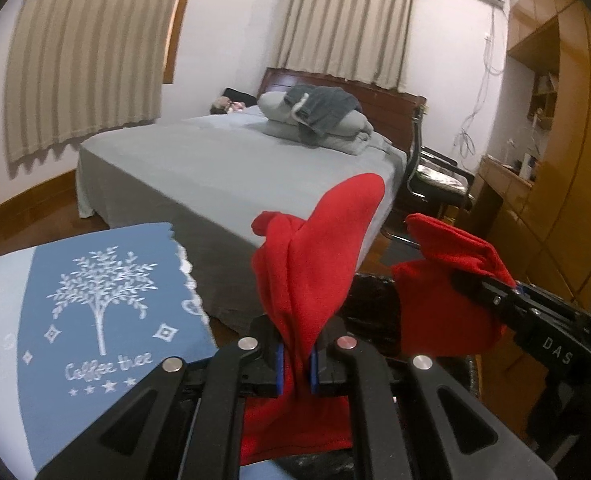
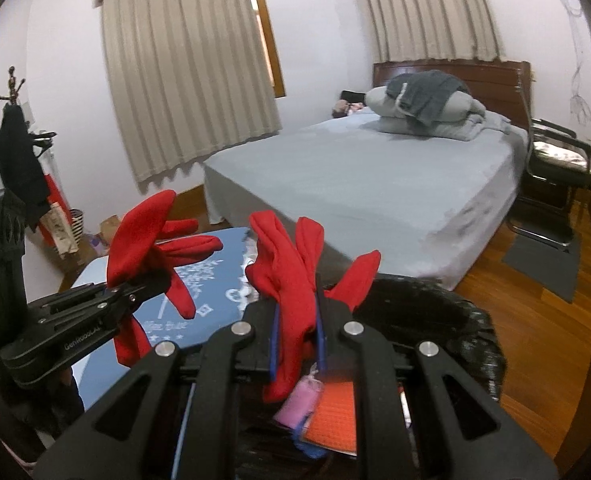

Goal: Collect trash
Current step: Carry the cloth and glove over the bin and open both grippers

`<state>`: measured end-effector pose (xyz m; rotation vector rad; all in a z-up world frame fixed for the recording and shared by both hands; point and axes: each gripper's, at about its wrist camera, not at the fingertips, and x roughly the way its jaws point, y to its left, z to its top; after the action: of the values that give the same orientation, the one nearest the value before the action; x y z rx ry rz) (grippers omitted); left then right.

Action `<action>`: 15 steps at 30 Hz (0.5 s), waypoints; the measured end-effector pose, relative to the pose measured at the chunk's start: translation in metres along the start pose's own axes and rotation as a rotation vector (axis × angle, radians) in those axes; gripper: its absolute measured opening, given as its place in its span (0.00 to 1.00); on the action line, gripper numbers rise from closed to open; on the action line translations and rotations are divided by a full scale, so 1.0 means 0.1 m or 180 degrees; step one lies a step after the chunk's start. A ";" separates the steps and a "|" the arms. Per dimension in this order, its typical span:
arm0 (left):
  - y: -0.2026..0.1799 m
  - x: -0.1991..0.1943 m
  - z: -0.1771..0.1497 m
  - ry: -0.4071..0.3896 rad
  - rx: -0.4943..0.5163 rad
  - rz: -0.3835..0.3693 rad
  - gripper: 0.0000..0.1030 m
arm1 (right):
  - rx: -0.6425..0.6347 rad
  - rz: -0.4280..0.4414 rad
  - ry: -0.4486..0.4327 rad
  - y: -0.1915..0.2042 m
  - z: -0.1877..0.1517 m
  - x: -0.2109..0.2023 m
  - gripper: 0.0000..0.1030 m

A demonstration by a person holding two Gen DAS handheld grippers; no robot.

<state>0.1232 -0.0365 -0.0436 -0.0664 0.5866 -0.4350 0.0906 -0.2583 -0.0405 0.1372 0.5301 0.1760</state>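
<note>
Now left gripper (image 1: 295, 364) clamped tight on red cloth (image 1: 315, 248), right gripper (image 2: 297, 344) likewise on second red cloth (image 2: 291, 276). Black trash bag (image 2: 467, 320) lies lower centre-right, directly beneath right gripper; right hand nearer.

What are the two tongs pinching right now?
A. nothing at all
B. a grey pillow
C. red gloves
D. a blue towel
C: the left tongs and the right tongs are each shut on a red glove, with red fabric fingers sticking out past the tips over the black trash bag.
</note>
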 end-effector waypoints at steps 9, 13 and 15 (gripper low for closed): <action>-0.28 0.30 -0.01 0.0124 0.0106 -0.0173 0.09 | 0.0097 -0.0207 0.0017 -0.36 -0.07 -0.06 0.12; -0.38 0.43 -0.02 0.0144 0.0150 -0.0220 0.09 | 0.0146 -0.0288 0.0048 -0.51 -0.10 -0.05 0.12; -0.43 0.53 -0.02 0.0181 0.0156 -0.0274 0.09 | 0.0164 -0.0328 0.0076 -0.58 -0.13 -0.02 0.12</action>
<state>0.1449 -0.0973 -0.0650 -0.0327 0.6304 -0.5360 0.0903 -0.3147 -0.0605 0.1578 0.5644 0.0635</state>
